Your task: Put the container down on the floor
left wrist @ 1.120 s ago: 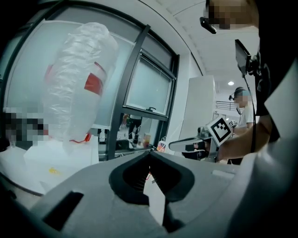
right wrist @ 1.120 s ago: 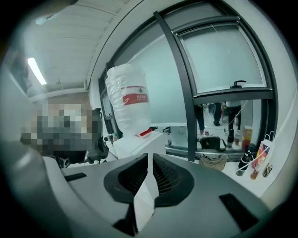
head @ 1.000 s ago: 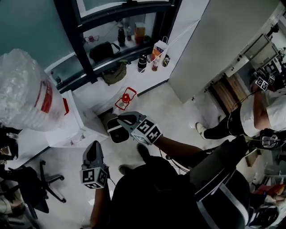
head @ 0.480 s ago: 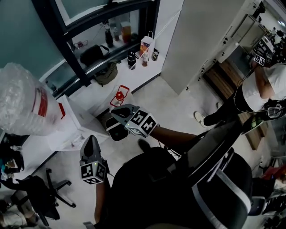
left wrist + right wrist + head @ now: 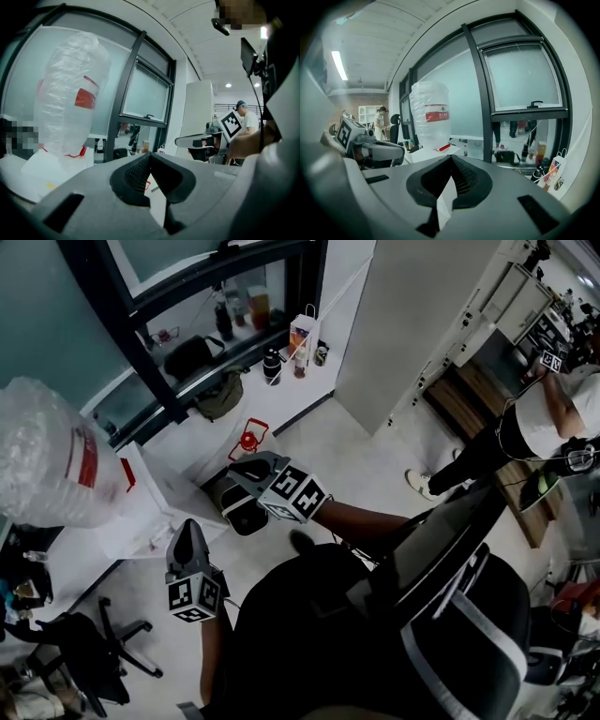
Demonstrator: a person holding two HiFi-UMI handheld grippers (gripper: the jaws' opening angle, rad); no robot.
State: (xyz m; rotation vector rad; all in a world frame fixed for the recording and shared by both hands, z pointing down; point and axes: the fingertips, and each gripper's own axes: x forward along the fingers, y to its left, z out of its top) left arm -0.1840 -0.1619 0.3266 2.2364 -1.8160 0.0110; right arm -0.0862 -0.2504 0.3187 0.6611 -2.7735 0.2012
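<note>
The container (image 5: 52, 451) is a tall clear jug wrapped in bubble plastic, with a red label. It stands on a white box (image 5: 150, 502) at the left in the head view. It also shows in the left gripper view (image 5: 70, 93) and, farther off, in the right gripper view (image 5: 431, 117). My left gripper (image 5: 190, 531) is held near the box's right side, jaws shut and empty (image 5: 150, 155). My right gripper (image 5: 240, 468) hovers over the floor to the right of the box, also shut with nothing in it (image 5: 451, 158). Neither touches the container.
A red lantern-like thing (image 5: 247, 440) sits on the floor by the window ledge, where bags (image 5: 190, 354) and bottles (image 5: 272, 362) stand. A dark bin (image 5: 242, 514) is below my right gripper. An office chair (image 5: 89, 652) stands lower left; another person (image 5: 534, 427) stands at the right.
Both grippers have risen a little while staying shut. The head view has swung slightly, so the window and container sit a bit more to the left.
</note>
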